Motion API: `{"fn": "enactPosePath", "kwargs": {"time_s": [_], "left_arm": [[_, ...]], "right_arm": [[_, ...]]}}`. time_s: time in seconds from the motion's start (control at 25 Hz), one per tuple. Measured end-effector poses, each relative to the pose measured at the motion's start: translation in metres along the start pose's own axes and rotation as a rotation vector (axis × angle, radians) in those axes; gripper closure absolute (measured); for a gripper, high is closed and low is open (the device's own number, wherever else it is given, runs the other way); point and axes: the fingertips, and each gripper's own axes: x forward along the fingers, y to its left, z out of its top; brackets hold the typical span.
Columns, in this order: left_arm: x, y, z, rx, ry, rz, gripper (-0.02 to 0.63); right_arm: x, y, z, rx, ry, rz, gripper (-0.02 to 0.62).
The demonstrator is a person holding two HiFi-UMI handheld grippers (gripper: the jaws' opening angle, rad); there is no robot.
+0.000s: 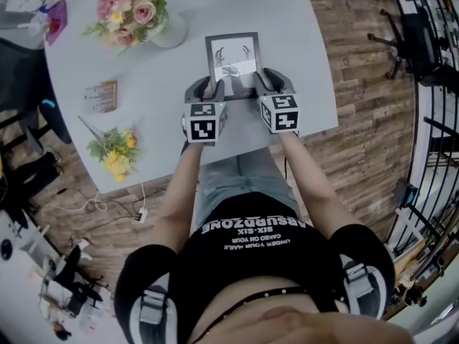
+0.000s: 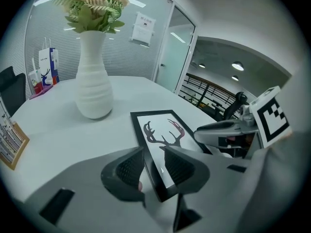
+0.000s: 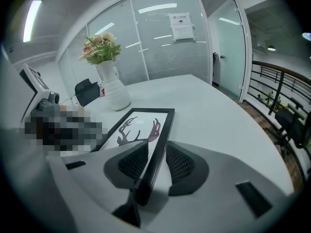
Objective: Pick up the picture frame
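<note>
Two hand-held grippers sit at the near corners of the picture frame (image 1: 232,57), which lies on the pale counter (image 1: 294,41), close to the white vase (image 1: 171,31) of flowers. The left hand-held gripper (image 2: 154,167) has its jaws wide apart astride the frame's left rail. The right hand-held gripper (image 3: 156,162) straddles the right rail, jaws parted, not pinching.

The black shirt (image 1: 252,228) bears white print, seen upside down in the head view: "ABSURDZONE", then "SIX-SIX". Its smaller lines are too fine to read. The print on the paper notice (image 3: 181,19) on the glass wall is also too small.
</note>
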Motion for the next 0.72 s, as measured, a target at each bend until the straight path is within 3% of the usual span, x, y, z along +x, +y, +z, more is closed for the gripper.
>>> {"fn": "enactPosePath", "kwargs": {"time_s": [0.72], "left_arm": [[0.025,0.009,-0.009,-0.054,0.033,0.027,0.485]], "right_arm": [[0.014,-0.003,-0.005,0.007,0.007,-0.025,0.483]]}}
